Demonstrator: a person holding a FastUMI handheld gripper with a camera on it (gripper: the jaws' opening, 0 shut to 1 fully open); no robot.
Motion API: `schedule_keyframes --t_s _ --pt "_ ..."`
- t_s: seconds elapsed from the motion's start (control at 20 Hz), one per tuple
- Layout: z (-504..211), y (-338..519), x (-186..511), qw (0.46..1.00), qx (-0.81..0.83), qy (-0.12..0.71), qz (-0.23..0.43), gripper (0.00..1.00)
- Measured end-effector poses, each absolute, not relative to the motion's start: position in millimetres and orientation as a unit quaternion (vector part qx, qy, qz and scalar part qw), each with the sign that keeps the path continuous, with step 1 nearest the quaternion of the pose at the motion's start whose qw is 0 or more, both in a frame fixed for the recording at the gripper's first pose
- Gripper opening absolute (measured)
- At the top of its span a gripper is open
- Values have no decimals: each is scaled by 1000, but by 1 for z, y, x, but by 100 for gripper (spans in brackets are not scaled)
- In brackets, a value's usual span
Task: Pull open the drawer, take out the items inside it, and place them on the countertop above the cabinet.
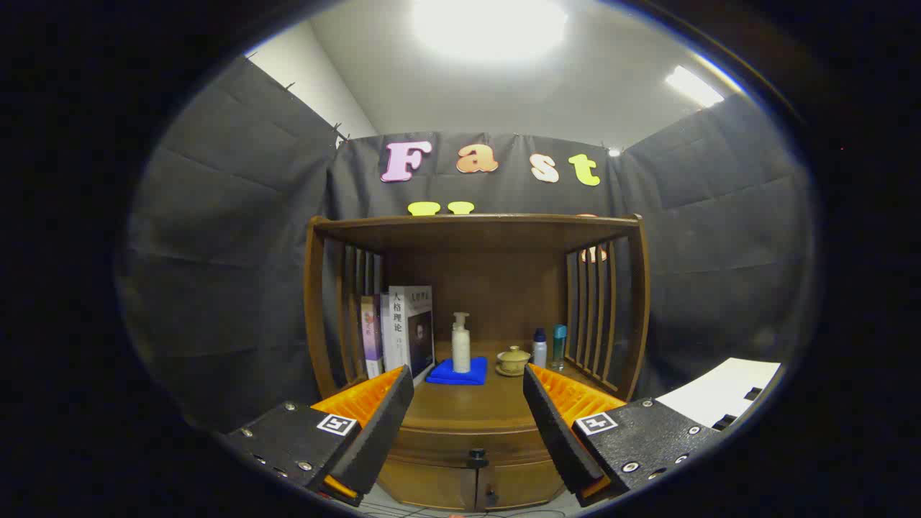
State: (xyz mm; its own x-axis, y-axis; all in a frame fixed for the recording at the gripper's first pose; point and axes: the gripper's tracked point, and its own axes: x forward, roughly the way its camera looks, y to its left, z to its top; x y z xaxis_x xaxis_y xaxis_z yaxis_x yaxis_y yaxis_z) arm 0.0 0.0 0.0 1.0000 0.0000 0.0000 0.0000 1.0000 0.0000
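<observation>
So the step here looks like the approach to the drawer pull, nothing grabbed yet. The gripper (468,424) has its fingers spread wide with nothing between them but air, and the wooden cabinet (475,302) sits straight ahead. The drawer (468,439) is closed as far as I can tell, its front running across just under the countertop (468,406), and the little dark knob (476,455) sits low and pretty much centred between the two fingers, a bit beyond the tips. My take on doing this well: drop the gripper lower so the fingers are level with the knob, come in straight, close on the knob from both sides, then pull straight back toward the near side without twisting, since a crooked pull probably jams a wooden drawer. Worth noting the countertop already has stuff on it: books (403,327) standing at the left, a pump bottle (460,342) on a blue cloth (457,372) in the middle, a lidded cup (514,360) and two small bottles (547,347) to the right. The near strip of the countertop looks like the free spot for whatever comes out.
</observation>
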Motion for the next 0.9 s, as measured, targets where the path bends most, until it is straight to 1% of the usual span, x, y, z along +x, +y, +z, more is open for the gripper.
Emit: schedule_keyframes --t_s 0.15,0.3,0.5,0.7,0.9 --pt "8 -2 2 1000 -15 -13 -3 95" --pt "0 -1 2 1000 4 -6 -5 95" --pt "0 -13 3 999 -9 -6 -30 95" --pt "1 -15 5 999 -8 -10 -30 95" --pt "-9 -12 9 999 24 7 -23 95"
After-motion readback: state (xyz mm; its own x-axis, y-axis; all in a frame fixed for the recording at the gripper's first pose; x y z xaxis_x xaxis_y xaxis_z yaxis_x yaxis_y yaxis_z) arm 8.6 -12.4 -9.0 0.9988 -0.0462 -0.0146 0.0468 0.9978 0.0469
